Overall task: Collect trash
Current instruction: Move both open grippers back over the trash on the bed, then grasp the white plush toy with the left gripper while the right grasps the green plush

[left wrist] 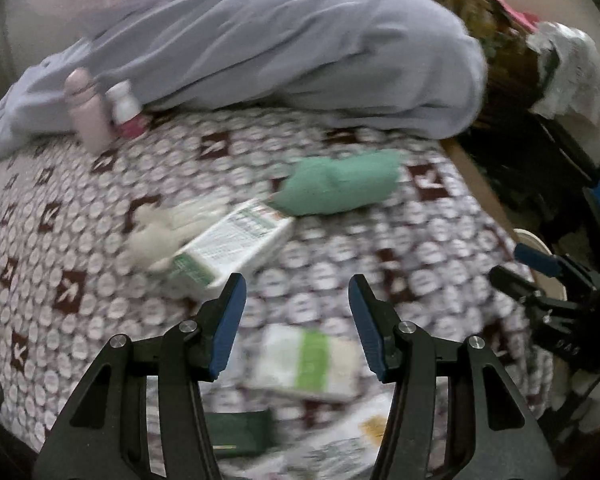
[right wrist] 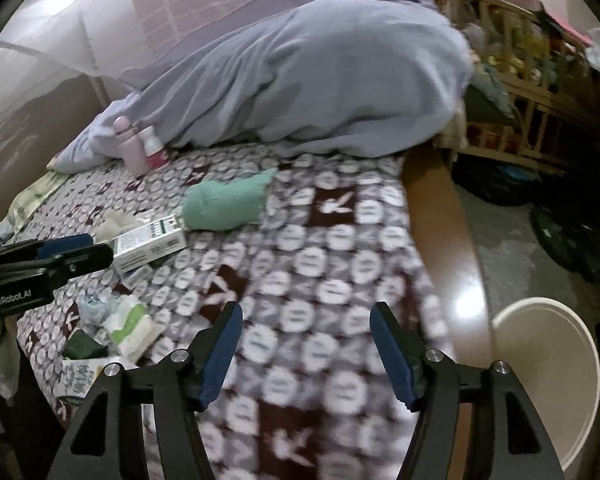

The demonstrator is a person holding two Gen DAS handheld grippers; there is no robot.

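On the patterned bedspread (left wrist: 340, 256) lie a white and green carton (left wrist: 232, 248), a crumpled white tissue (left wrist: 156, 236), a small white and green pack (left wrist: 308, 364) and a dark green packet (left wrist: 240, 428). My left gripper (left wrist: 298, 292) is open and empty above the pack, near the carton's end. My right gripper (right wrist: 306, 320) is open and empty over the bedspread (right wrist: 320, 240). The right wrist view shows the carton (right wrist: 148, 246), the pack (right wrist: 130, 328) and the left gripper (right wrist: 76, 250) at the left. A cream bin (right wrist: 548, 376) stands beside the bed at the right.
A grey-blue blanket (left wrist: 284, 48) is heaped at the back of the bed. A pink bottle (left wrist: 86, 112) and a white jar (left wrist: 124, 104) stand by it. A green cloth (left wrist: 336, 188) lies mid-bed. A wooden bed edge (right wrist: 440, 220) and cluttered shelves (right wrist: 520, 80) are on the right.
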